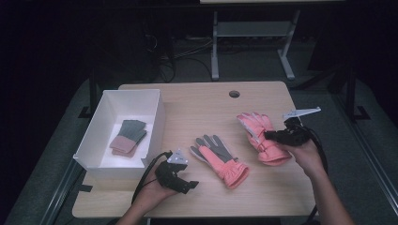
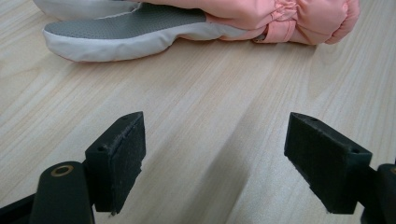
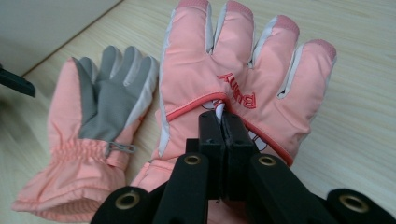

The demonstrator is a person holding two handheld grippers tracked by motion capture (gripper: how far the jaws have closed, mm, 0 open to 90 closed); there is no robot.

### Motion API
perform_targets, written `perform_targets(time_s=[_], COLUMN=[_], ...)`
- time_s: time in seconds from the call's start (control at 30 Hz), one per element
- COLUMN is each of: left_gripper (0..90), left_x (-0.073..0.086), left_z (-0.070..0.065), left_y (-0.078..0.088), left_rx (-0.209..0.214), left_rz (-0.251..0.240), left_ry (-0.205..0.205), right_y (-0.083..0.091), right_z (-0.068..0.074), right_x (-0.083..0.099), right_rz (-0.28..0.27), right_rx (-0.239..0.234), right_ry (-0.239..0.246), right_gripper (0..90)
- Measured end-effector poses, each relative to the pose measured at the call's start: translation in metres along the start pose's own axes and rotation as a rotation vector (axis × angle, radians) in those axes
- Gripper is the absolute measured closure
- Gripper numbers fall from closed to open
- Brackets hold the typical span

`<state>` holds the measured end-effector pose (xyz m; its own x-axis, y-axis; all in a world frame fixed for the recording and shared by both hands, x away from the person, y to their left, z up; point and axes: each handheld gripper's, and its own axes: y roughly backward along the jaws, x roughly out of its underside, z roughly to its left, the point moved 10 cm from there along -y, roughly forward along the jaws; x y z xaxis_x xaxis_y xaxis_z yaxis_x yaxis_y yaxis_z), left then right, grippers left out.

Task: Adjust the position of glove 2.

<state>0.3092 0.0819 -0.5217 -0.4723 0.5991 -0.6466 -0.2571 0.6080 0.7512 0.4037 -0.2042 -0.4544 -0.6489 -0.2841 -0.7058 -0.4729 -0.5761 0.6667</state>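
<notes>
Right tool [image 3: 223,122] pinched fabric of the pink glove [image 3: 243,79], lettering legible from its own view. Left tool [image 2: 215,158] gaped wide, empty, above the counter [image 2: 210,93]; high view showed a box [image 1: 155,117].

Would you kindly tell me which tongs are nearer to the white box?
Left. The left tongs sit just off the white box, at its near corner; the right tongs are across the table, pinching a pink glove.

Left gripper [image 1: 187,183] agape, right gripper [image 1: 268,136] clamped.
</notes>
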Motion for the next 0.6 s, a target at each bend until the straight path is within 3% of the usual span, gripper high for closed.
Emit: perform_targets(time_s=[0.33, 0.6], left_gripper=[20.3, 20.2], left_x=[-0.003, -0.004], left_z=[0.0, 0.0], left_y=[0.0, 0.001], left_rx=[-0.001, 0.004], left_rz=[-0.016, -0.015], left_ry=[0.009, 0.002], right_y=[-0.002, -0.012], right_z=[0.021, 0.044], right_x=[-0.016, -0.032], right_rz=[0.01, 0.009], right_rx=[-0.032, -0.093], right_ry=[0.052, 0.095], right_gripper=[88.6, 88.5])
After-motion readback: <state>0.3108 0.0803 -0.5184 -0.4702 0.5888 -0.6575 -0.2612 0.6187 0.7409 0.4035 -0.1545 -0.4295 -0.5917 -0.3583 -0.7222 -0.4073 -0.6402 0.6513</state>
